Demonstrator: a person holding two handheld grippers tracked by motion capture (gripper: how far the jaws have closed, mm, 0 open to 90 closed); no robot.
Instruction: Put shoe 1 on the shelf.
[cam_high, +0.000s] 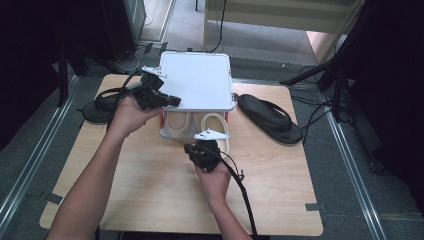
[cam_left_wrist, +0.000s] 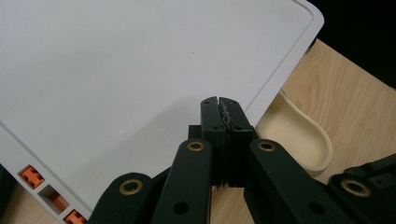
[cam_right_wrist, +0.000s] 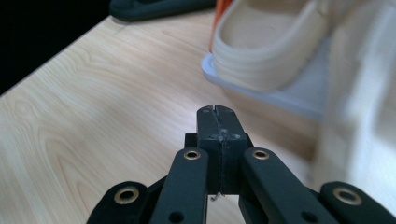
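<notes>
A white storage box stands at the table's far middle, and its flat white lid is raised over it. Under the lid lie two cream slippers. My left gripper is shut, its tips resting against the lid's near left edge; nothing is between the jaws. A cream slipper shows beyond that edge. My right gripper hovers shut over the table just in front of the box. In the right gripper view its closed tips point at the cream slipper on the box's pale rim.
One black sandal lies at the table's left edge, and another black sandal lies to the right of the box. Orange latches line the lid's side. The bare wooden tabletop spreads toward the near edge.
</notes>
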